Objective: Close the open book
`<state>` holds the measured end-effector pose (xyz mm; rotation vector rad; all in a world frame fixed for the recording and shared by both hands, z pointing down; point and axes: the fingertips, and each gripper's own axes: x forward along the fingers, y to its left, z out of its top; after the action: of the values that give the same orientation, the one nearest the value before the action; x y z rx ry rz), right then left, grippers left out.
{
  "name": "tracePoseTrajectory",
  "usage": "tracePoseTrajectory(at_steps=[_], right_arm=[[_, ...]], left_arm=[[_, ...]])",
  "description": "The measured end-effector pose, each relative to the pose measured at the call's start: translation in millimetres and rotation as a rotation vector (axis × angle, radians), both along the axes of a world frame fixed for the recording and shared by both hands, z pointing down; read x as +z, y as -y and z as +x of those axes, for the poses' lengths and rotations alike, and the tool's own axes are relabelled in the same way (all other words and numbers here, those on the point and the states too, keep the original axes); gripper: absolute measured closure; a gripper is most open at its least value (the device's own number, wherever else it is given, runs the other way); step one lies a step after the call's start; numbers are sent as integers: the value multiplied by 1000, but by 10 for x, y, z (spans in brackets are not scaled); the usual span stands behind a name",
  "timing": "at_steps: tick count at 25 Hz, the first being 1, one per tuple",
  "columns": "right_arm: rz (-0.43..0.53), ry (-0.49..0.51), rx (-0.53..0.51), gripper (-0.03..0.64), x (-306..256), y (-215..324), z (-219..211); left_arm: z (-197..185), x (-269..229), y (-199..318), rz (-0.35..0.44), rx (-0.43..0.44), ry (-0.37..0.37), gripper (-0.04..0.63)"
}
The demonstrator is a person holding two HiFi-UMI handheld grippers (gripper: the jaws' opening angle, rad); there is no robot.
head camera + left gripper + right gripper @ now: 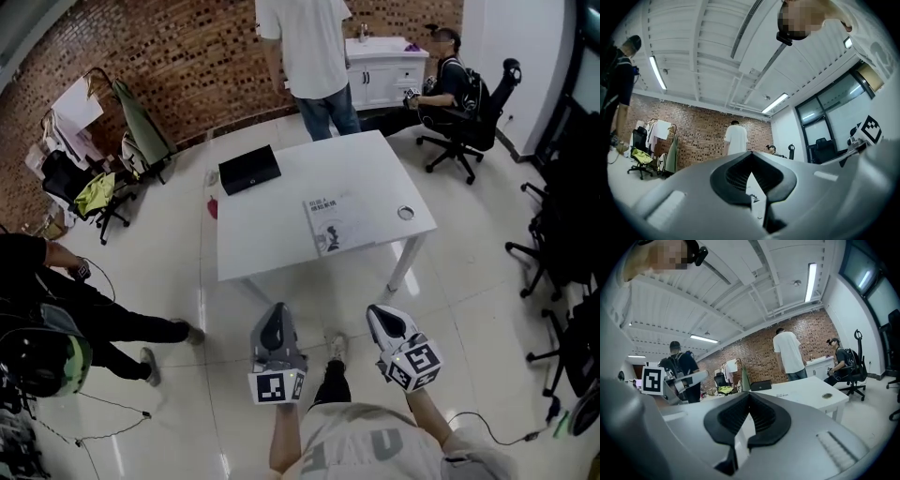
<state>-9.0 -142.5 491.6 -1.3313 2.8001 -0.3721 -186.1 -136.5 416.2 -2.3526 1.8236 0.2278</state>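
Book (336,225) is sighted flat on the white table (272,234), well ahead of both tongs and a shade nearer the right pair, with nothing touching it.

Left tongs (275,311) are held short of the table's near edge, jaws brought together and empty; in the left gripper view the ribbed pads (736,174) are seen meeting at their tips. Right tongs (382,314) are carried just beside them, likewise closed on nothing, with their pads (761,417) met the same way in the right gripper view.

So the job is judged barely begun. The approach has to be finished, a leaf or cover caught and swung over, and none of that is done.

A black case (249,169) is noted far ahead of the left tongs, beyond the book. A small round fitting (405,213) is set in the table ahead of the right tongs.

What cannot be read: the book is small in the head view, showing one printed face with a title and a picture, so the spine and any second spread leaf are not made out. Most of the table is blocked in both gripper views by the tongs' own bodies. A white sliver with a dark mark shows below the left pads — possibly the book.
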Motion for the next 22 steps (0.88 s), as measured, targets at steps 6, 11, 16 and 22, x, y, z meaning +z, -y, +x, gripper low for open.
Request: tracePoseTrajectory(at_steps=[6,11,16,22], right_arm=[[-6,-26,-20,614,58,-1365,467],[18,-18,-40,614,-119,-2134,651],[98,3,-46,614,-382,-2440,651],[145,28,-61,614,-615,-2638,546]], left_arm=[[392,120,-1427,-35,-7,-25,586],[511,-115,-2189,11,-22,-38,586],[654,-370,-2591,90,-8,-21,586],[819,-437,-2764,101,46,-20,586]])
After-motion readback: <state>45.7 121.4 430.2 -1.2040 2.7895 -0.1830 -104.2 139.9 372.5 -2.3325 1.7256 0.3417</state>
